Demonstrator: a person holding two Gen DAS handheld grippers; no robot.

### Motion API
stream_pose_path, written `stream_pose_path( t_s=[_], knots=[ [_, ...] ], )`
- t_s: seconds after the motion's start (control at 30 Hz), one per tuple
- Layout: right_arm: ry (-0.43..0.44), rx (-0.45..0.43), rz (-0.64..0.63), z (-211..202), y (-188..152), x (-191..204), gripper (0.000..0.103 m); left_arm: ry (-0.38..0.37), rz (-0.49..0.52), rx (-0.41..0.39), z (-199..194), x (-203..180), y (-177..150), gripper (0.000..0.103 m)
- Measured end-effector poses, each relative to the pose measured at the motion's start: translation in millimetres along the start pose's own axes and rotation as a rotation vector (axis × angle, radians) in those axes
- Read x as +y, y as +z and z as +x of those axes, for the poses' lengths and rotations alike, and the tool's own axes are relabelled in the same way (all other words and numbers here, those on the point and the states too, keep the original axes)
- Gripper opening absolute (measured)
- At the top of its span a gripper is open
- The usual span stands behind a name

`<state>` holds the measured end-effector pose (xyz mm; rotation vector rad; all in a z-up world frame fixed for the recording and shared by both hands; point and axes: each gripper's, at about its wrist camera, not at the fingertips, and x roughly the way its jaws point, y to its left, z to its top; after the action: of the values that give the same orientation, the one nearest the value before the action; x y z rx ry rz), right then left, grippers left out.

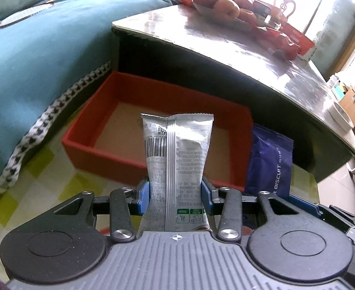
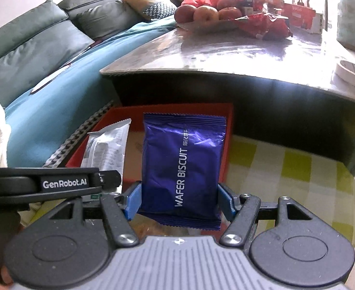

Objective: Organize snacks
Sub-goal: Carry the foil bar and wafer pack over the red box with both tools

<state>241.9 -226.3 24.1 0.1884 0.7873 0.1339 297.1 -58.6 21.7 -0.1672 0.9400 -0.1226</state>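
1. My left hand-held gripper (image 1: pixel 176 199) clamps a silver snack packet (image 1: pixel 177 159) by its lower half, the packet standing upright between the blue pads
2. My right hand-held gripper (image 2: pixel 178 201) grips a purple wafer biscuit packet (image 2: pixel 182 166) across its sides
3. Both packets hang in front of an open red box (image 1: pixel 80 142) with a bare brown bottom, on a yellow checked cloth (image 2: pixel 286 166)
4. Behind the box stands a grey desk (image 1: pixel 201 38) carrying a dish of apples (image 1: pixel 223 7), beside a teal sofa (image 1: pixel 32 60)
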Motion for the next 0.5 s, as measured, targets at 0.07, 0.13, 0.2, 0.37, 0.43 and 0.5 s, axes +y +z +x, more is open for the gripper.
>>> stream_pose_path(
  t_s=[0.07,0.13,0.2,0.37,0.43,0.5],
  knots=[
    [-0.002,0.0,0.001,9,6,-1,0.067,0.013,0.01,-0.006,7,-2,8,0.051],
    [-0.005,0.0,0.004,18,13,-4,0.067,0.021,0.017,-0.011,15,-3,15,0.051],
    [-0.01,-0.004,0.001,24,18,-5,0.067,0.027,0.019,-0.015,22,-3,21,0.051],
    [-0.015,-0.005,0.008,38,27,-10,0.067,0.041,0.033,-0.023,36,-4,35,0.051],
    [-0.022,-0.003,0.008,45,29,-12,0.067,0.051,0.042,-0.028,44,-6,39,0.051],
    [-0.029,0.007,0.006,54,31,-14,0.067,0.059,0.044,-0.022,53,-6,41,0.051]
  ],
)
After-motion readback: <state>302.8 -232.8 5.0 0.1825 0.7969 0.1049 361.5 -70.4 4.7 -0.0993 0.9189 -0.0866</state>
